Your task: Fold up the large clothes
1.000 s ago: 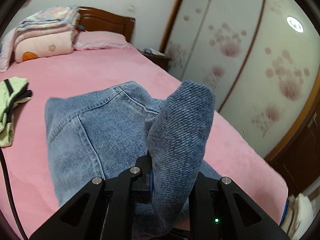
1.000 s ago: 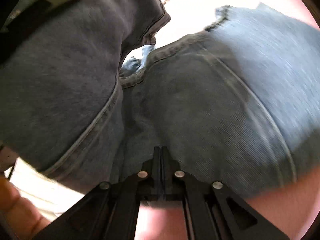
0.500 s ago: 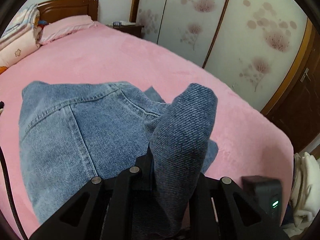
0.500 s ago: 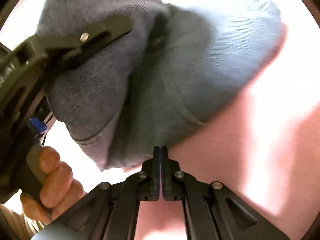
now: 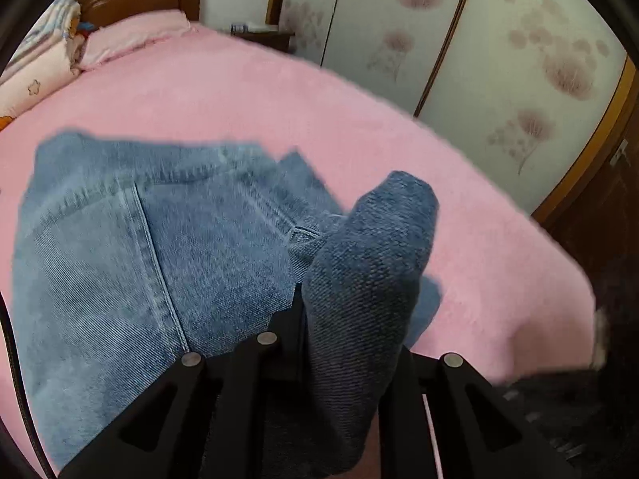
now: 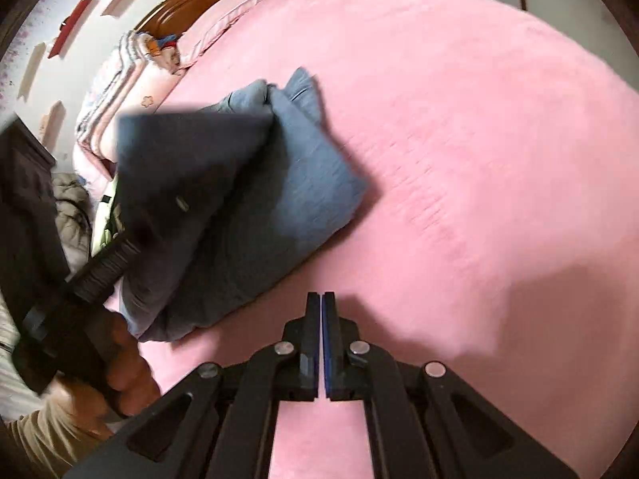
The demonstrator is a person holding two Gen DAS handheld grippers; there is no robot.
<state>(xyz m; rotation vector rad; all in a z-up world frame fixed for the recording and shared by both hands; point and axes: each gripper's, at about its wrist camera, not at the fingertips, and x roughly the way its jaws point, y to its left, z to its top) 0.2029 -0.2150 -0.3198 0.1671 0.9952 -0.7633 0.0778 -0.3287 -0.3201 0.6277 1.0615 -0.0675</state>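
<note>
while the left tongs (image 5: 339, 319) pinch the jeans (image 5: 159, 259), lower that fold squarely onto the denim ahead; the right tongs (image 6: 322, 343), pressed together and empty, stay aside.

light: bright, even | blur: jeans (image 6: 255, 183) smeared, perhaps motion | edges: fisheye-bent, dark-vignetted

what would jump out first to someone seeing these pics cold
The folded blue denim jeans lie on the wide pink fleece bedspread, toward its left in the right wrist view. The left tool is clamped on a thick fold of that denim, which rises close before its camera, while the right tool is shut on nothing over bare pink cover. Behind the bed stand pale wardrobe doors with pink flower prints.
</note>
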